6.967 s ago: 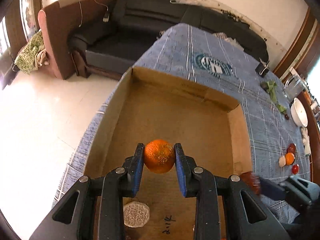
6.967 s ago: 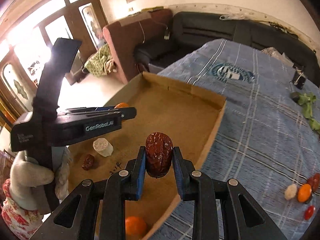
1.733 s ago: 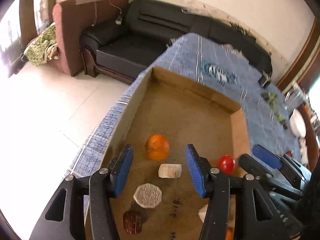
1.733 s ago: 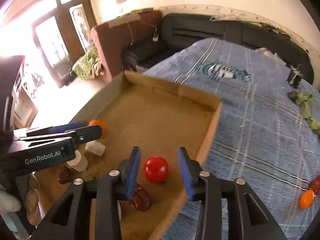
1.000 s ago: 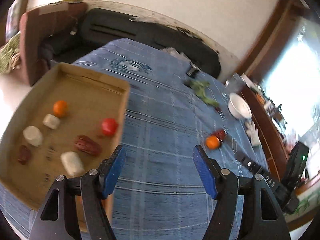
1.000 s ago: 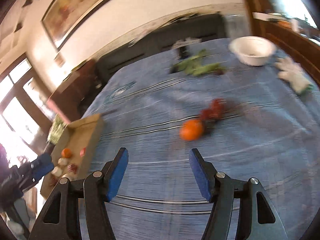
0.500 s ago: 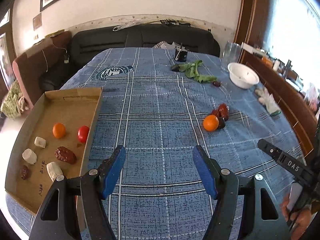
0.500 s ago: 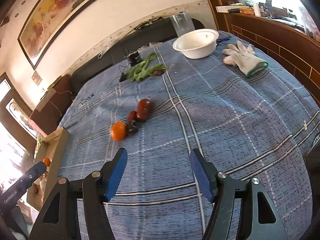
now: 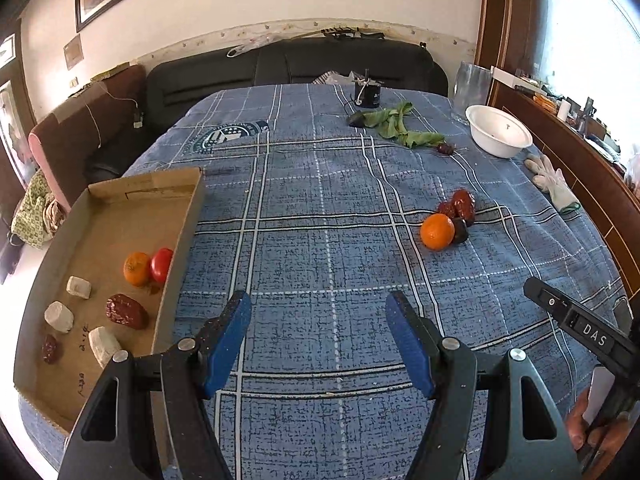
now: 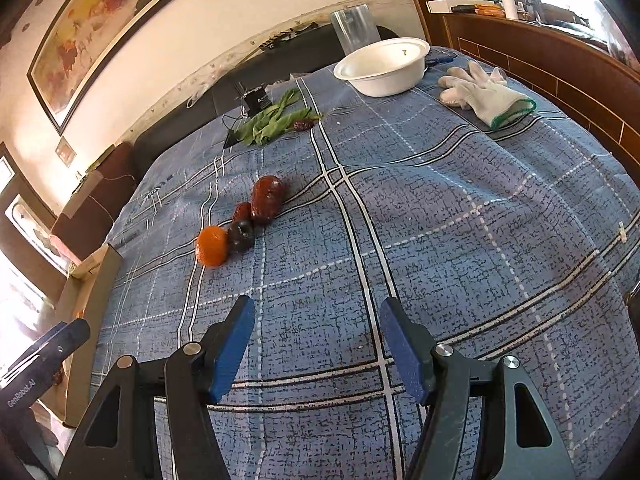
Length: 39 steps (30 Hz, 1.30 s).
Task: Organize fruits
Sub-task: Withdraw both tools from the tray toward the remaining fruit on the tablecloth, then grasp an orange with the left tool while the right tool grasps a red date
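Risk noted: the remaining fruit lies bunched on the table's right half, toward the edge with the glove [image 10: 484,92], and each piece touches its neighbour. The orange [image 9: 437,231] sits against a dark plum [image 10: 241,235], with a large date [image 10: 267,199] and a small date [image 10: 242,211] just behind; a finger coming in between them would likely nudge the round ones into a roll across the cloth [image 9: 320,240], and a pinch taken off-centre could catch two at once or squeeze the orange out. Left gripper [image 9: 318,340] and right gripper [image 10: 317,344] both stand spread wide and carry nothing, well short of the cluster. The box [image 9: 188,216] at the left edge holds an orange, a tomato [image 9: 161,265], two dates and three pale chunks. One more date [image 10: 304,124] lies by the greens [image 10: 272,122] near the far edge.
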Each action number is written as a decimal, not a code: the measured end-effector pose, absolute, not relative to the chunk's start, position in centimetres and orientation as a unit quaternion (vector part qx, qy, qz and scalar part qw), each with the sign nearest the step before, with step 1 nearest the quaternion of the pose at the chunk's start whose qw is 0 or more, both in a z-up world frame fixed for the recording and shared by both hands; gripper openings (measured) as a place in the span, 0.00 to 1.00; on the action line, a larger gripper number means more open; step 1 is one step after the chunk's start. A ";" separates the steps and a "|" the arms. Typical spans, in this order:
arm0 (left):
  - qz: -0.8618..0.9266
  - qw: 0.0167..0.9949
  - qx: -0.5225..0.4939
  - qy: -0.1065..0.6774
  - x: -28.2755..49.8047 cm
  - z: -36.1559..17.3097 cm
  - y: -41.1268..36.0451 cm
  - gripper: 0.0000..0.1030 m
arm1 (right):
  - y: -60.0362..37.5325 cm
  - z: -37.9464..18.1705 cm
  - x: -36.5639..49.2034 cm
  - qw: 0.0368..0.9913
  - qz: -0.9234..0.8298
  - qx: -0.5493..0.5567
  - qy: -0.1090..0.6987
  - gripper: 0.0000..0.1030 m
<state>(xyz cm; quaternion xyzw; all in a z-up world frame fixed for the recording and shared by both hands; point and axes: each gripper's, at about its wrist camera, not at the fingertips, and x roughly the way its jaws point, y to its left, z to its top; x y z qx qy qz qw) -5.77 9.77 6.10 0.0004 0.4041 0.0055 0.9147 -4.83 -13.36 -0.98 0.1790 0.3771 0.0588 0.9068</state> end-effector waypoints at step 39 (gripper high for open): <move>-0.078 0.902 -0.012 0.424 -2.7 4.5 8.8 0.67 | -9.7 0.1 9.0 0.893 0.094 0.161 0.409 0.53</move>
